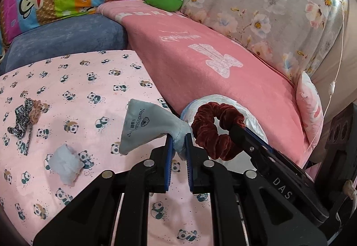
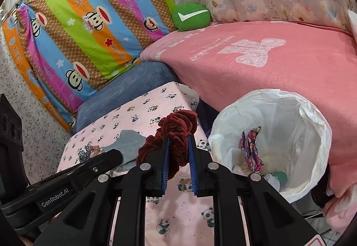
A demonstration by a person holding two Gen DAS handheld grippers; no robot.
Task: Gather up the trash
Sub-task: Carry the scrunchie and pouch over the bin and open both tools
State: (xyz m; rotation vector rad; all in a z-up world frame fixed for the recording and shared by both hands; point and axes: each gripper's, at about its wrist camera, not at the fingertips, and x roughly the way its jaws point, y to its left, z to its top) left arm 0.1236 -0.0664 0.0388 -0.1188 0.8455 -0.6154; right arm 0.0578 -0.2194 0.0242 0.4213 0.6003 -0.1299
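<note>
My left gripper (image 1: 178,142) is shut on a corner of a grey cloth pouch (image 1: 142,125) with dark print, which hangs above the panda-print table cover (image 1: 78,81). My right gripper (image 2: 178,142) is shut on a dark red velvet scrunchie (image 2: 176,125), held just left of the white-lined trash bin (image 2: 312,116). In the left wrist view the scrunchie (image 1: 207,139) and the right gripper (image 1: 237,131) hide most of the bin (image 1: 253,122). In the right wrist view the left gripper (image 2: 120,156) and the pouch (image 2: 130,142) show at the left. A crumpled white tissue (image 1: 65,163) and a leopard-print hair tie (image 1: 22,119) lie on the table.
The bin holds a colourful fabric piece (image 2: 251,148), tissues and something green (image 2: 280,177). A sofa with a pink blanket (image 2: 267,67) stands right behind the bin. Further back are a blue cushion (image 2: 133,85), a striped monkey pillow (image 2: 89,23) and a green round cushion (image 2: 191,15).
</note>
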